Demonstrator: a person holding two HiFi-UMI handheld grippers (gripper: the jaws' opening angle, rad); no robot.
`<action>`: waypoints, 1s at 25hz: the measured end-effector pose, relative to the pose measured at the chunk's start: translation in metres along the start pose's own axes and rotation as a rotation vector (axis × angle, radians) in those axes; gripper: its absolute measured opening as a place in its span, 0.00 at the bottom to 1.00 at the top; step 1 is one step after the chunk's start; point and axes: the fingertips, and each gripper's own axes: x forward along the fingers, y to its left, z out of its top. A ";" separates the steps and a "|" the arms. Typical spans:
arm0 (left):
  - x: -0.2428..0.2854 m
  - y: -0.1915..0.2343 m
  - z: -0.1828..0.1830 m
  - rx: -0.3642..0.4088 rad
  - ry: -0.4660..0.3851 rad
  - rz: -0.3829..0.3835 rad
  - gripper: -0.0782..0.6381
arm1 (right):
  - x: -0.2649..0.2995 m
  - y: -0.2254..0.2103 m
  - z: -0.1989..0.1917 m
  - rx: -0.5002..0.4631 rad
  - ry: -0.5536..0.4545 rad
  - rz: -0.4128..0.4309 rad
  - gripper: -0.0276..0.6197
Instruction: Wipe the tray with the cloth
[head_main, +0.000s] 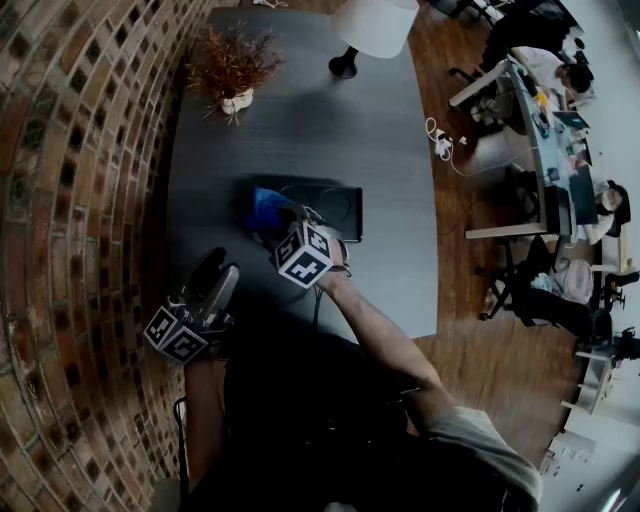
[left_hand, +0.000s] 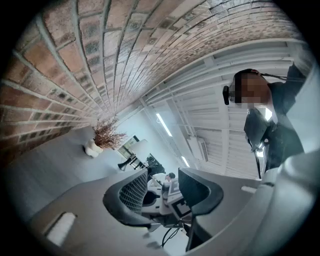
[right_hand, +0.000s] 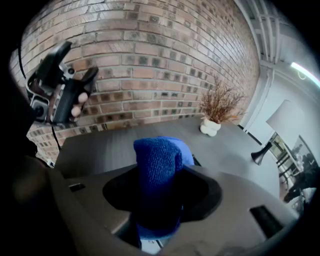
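The tray (head_main: 352, 214) is a dark, flat thing on the grey table (head_main: 400, 140), and in the head view its long side runs from left to right. My right gripper (right_hand: 160, 192) is right at its left end and squeezes the blue cloth (right_hand: 159, 165) tight between its jaws, with a fat bunch of cloth sticking out past the tips. The cloth sits over the left end of the tray, but I cannot tell if it presses on it yet. Most of the bare tray lies to the right of the cloth, so I think the next wipe should slide that way, along the long side. My left gripper (left_hand: 162, 192) is well apart from the tray, close to the brick wall (head_main: 80, 200). Its jaws stand a little apart with nothing between them. So the right one is the near one, and it should do the wiping.
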 end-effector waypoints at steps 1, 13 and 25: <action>0.004 -0.005 -0.003 -0.003 -0.003 0.002 0.36 | -0.002 0.001 -0.017 -0.011 0.015 0.015 0.36; 0.025 -0.023 -0.020 -0.022 0.031 -0.017 0.36 | -0.041 -0.068 -0.064 0.152 0.058 -0.146 0.36; 0.028 -0.024 -0.017 0.001 0.073 -0.008 0.36 | -0.035 -0.125 -0.122 0.281 0.186 -0.291 0.36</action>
